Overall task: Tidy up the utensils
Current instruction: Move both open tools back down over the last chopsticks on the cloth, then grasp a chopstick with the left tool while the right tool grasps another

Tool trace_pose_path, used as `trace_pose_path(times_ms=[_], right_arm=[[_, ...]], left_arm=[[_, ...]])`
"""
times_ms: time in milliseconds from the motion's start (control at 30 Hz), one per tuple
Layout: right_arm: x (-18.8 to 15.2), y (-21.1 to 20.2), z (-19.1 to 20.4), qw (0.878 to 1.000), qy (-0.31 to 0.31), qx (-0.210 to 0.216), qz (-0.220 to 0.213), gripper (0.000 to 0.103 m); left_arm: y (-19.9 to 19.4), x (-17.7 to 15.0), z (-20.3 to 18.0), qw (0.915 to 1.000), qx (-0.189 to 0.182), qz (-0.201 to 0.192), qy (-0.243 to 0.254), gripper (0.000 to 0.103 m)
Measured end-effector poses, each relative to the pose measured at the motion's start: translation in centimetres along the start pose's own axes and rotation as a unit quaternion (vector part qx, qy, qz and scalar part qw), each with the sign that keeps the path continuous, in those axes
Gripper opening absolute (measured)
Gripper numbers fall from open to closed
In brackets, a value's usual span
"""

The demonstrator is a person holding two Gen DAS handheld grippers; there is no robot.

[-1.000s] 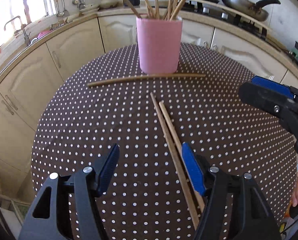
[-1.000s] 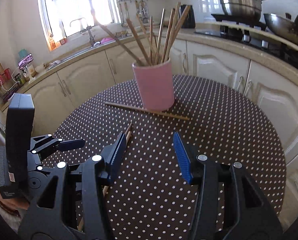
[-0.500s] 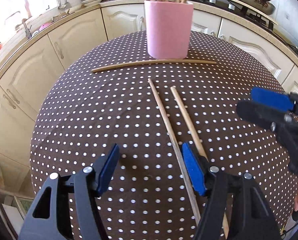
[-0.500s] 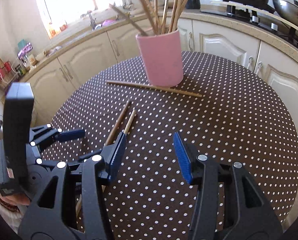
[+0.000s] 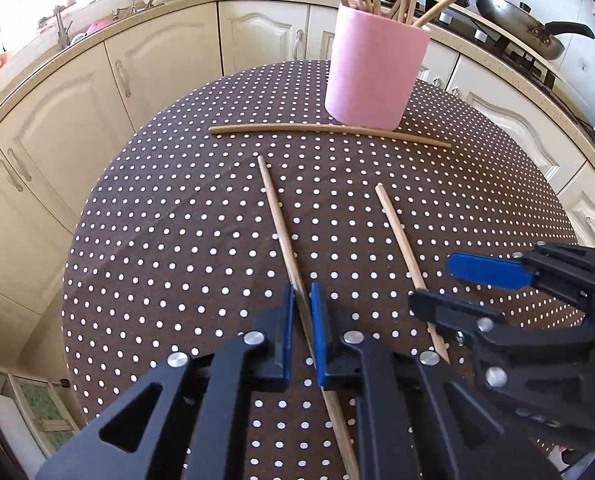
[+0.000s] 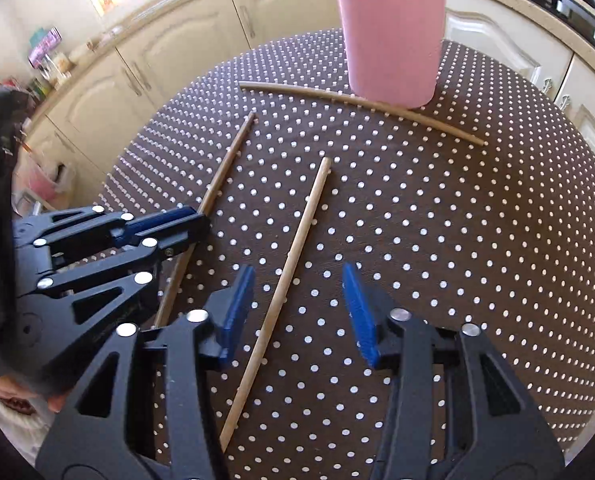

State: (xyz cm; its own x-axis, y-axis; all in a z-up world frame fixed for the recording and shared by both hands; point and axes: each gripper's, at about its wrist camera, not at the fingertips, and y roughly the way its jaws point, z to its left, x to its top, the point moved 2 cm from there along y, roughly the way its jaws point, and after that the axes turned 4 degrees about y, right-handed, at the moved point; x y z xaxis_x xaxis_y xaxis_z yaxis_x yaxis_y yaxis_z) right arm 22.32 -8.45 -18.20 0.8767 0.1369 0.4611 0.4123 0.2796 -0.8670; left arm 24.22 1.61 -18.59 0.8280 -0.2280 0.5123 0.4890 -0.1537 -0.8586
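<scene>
Now the left hand-held gripper (image 5: 302,300) pinches one chopstick (image 5: 279,220); the right hand-held gripper (image 6: 297,300) gapes around another (image 6: 297,240).

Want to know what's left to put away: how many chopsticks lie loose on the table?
3. One lies crosswise at the pink cup; one is pinched in the left gripper; one lies between the right gripper pads.
</scene>
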Motion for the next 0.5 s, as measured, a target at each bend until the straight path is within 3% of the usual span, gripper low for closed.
trace_pose_path(times_ms=[233, 433, 500], right_arm=[[0.8, 1.0, 2.5, 0.996, -0.065, -0.053, 0.035, 0.023], [1.9, 1.3, 2.1, 0.995, -0.07, -0.04, 0.054, 0.006], [2.0, 1.1, 1.5, 0.997, -0.059, -0.022, 0.051, 0.006]], left_arm=[[0.6, 0.9, -0.1, 1.0, 0.005, 0.002, 0.001, 0.009], [0.9, 1.3, -0.4, 0.9999, 0.007, 0.006, 0.009, 0.007], [1.0, 1.3, -0.5, 0.9999, -0.004, 0.004, 0.009, 0.006]])
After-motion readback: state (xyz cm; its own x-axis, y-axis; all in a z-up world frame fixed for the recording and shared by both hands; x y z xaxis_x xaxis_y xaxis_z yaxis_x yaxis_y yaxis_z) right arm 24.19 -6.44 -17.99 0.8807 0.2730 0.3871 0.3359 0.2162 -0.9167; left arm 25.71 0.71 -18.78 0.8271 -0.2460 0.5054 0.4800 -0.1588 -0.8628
